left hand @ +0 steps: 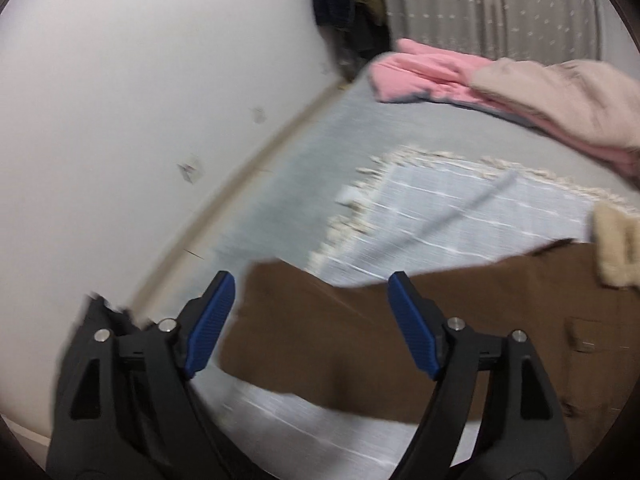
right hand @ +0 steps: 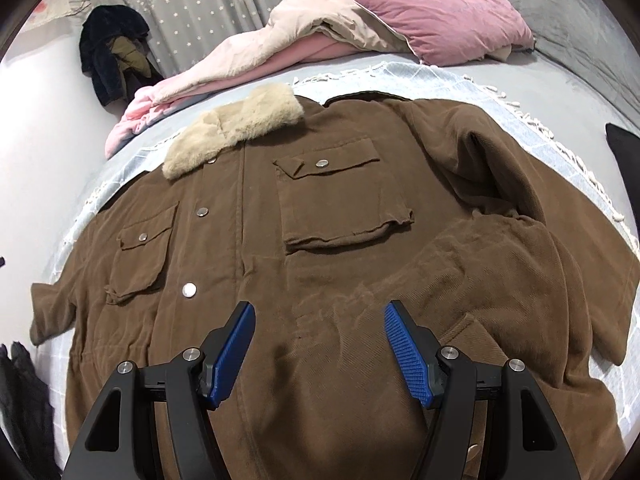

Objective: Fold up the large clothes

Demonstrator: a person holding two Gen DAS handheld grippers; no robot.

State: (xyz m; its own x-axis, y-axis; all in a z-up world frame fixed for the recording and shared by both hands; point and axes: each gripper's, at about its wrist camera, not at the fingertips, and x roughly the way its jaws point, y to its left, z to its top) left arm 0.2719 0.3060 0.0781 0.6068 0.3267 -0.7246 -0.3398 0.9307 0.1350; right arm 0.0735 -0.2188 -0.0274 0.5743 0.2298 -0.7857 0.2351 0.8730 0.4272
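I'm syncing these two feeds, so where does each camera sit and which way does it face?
Left wrist: rides the left claw, open, blurred; faces a sleeve of the brown fur-collared coat toward the white wall.
Right wrist: rides the right claw, open above the coat's front, facing the collar and purple pillow.
Shared: coat, pale blue fringed blanket, pink bedding.

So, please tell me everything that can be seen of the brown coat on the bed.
The brown coat lies front up, spread flat on a pale blue fringed blanket. It looks like soft brushed cotton. It has a cream fur collar, two flap chest pockets with metal snaps, and snaps down the closed front. One sleeve is folded over the body; the other sleeve stretches outward. Both tongs, right and left, hang open above it, gripping nothing.
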